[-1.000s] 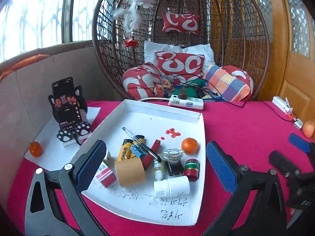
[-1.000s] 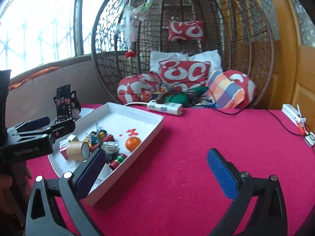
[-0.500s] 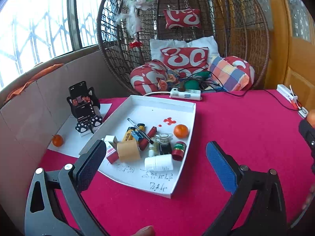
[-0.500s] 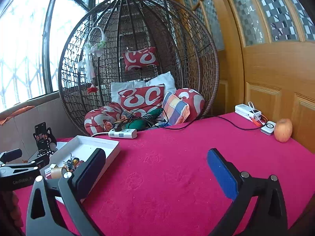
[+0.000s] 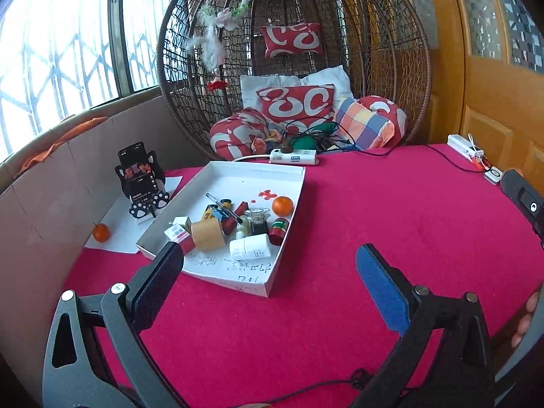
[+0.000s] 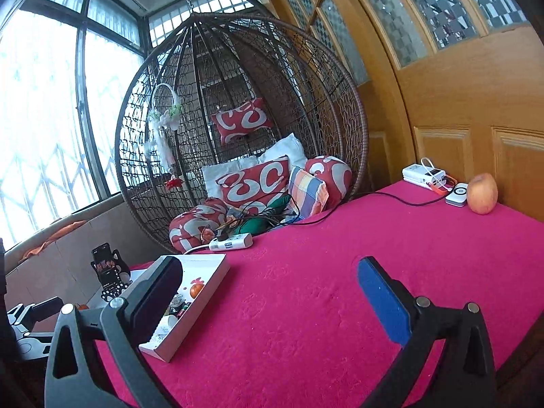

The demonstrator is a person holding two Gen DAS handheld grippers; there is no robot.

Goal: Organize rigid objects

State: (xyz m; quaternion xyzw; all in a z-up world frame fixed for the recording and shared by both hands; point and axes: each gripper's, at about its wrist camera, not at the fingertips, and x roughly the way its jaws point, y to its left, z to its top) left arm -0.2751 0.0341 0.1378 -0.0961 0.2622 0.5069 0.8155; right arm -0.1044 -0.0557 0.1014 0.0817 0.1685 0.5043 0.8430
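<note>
Both tools gape wide and hold nothing — the left gripper (image 5: 268, 277) hangs just short of the white tray (image 5: 287, 221), whose clutter includes a tape roll (image 5: 207, 235), a white bottle (image 5: 250, 247), an orange (image 5: 282, 205). The right gripper (image 6: 268, 289) hovers over red cloth (image 6: 323, 289); far ahead-right sits what looks like an apple (image 6: 481, 193).

Pulled back from the white tray (image 5: 287, 204), the left gripper (image 5: 268, 280), now over bare red cloth (image 5: 391, 224). Swung up and rightward, the right gripper (image 6: 268, 292), bringing into view what looks like an apple (image 6: 482, 193).
</note>
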